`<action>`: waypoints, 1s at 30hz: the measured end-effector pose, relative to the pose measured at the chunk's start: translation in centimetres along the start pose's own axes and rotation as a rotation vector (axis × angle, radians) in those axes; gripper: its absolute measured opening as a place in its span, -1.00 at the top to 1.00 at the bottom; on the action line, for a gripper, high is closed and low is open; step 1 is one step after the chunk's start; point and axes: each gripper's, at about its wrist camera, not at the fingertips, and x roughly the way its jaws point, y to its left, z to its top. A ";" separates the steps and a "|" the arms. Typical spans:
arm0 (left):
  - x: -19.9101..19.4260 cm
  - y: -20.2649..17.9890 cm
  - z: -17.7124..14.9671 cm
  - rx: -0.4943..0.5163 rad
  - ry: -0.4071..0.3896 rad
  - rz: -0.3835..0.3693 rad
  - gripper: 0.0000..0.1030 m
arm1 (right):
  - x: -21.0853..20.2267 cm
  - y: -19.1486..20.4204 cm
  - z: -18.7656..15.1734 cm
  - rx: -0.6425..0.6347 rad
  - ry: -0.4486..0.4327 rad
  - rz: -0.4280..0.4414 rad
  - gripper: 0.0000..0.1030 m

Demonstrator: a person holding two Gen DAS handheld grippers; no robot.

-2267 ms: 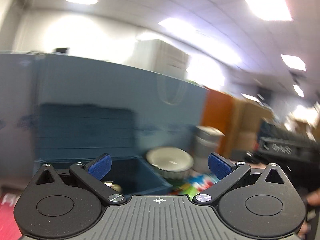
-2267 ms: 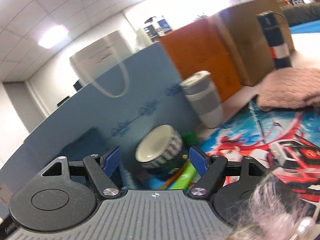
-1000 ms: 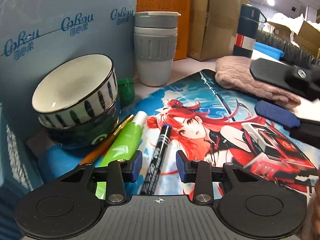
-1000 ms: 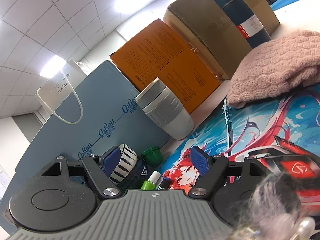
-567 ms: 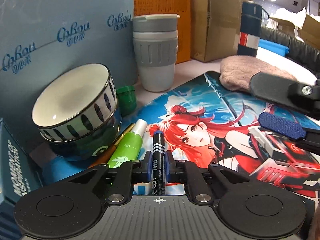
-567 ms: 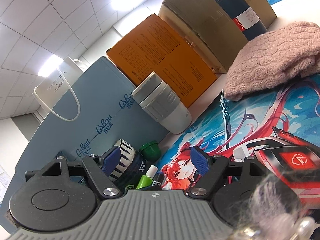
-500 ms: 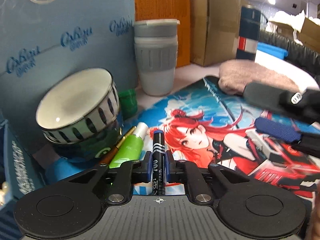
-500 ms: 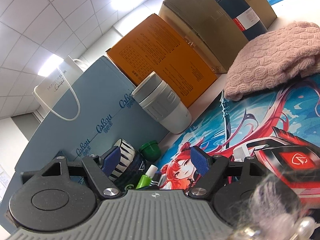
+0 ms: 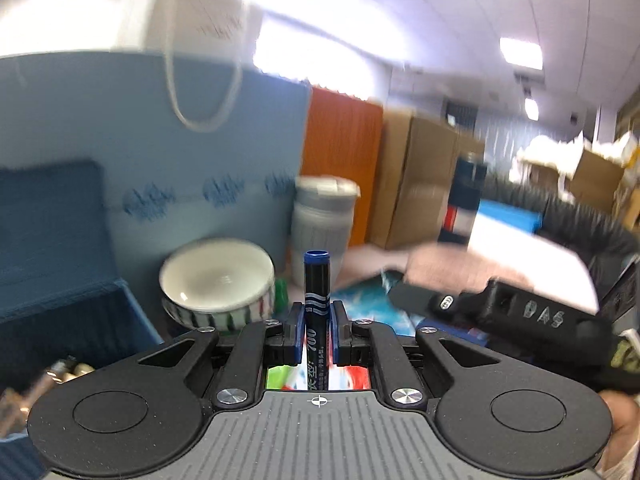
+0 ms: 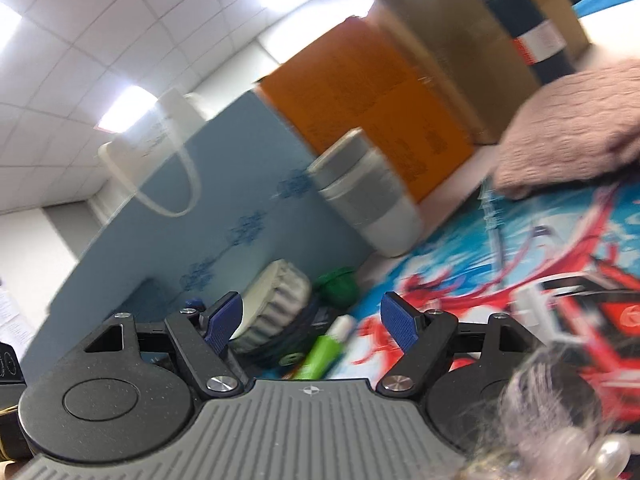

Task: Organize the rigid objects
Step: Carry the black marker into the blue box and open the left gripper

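Observation:
My left gripper (image 9: 316, 332) is shut on a dark blue marker (image 9: 317, 288) and holds it lifted, pointing forward above the desk. A dark blue open box (image 9: 60, 320) with small items inside sits at the lower left. A white striped bowl (image 9: 218, 280) stands behind the marker. My right gripper (image 10: 312, 320) is open and empty, low over the printed desk mat (image 10: 520, 264). Below it lie a green tube (image 10: 324, 348) and the striped bowl (image 10: 276, 300). The right gripper's body (image 9: 520, 320) shows at the right of the left wrist view.
A grey lidded cup (image 9: 322, 224) (image 10: 368, 196) stands behind the bowl. A light blue paper bag (image 9: 160, 140), an orange box (image 10: 368, 92) and cardboard boxes (image 9: 420, 184) line the back. A pink knitted cloth (image 10: 572, 124) and a dark blue flask (image 10: 524, 20) are on the right. A green cap (image 10: 338, 280) lies by the bowl.
My left gripper closed on the marker where it lay on the mat, then lifted it and swung up and left. The right gripper stayed open and shifted slightly.

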 end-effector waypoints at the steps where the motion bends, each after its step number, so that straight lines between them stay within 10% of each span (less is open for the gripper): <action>1: -0.9 0.3 0.4 -0.010 -0.030 -0.001 0.79 | 0.1 0.5 -0.1 0.002 0.006 0.015 -0.47; 12: -10.4 6.3 4.0 0.026 -0.236 0.172 0.79 | 1.3 7.1 -1.8 0.008 0.062 0.116 -0.46; 20: -11.0 11.1 2.7 0.300 -0.066 0.400 0.79 | 4.0 11.2 -4.2 0.002 0.127 0.175 -0.46; 30: -6.7 11.8 0.6 0.477 0.188 0.350 0.79 | 5.5 11.3 -6.0 -0.005 0.193 0.186 -0.46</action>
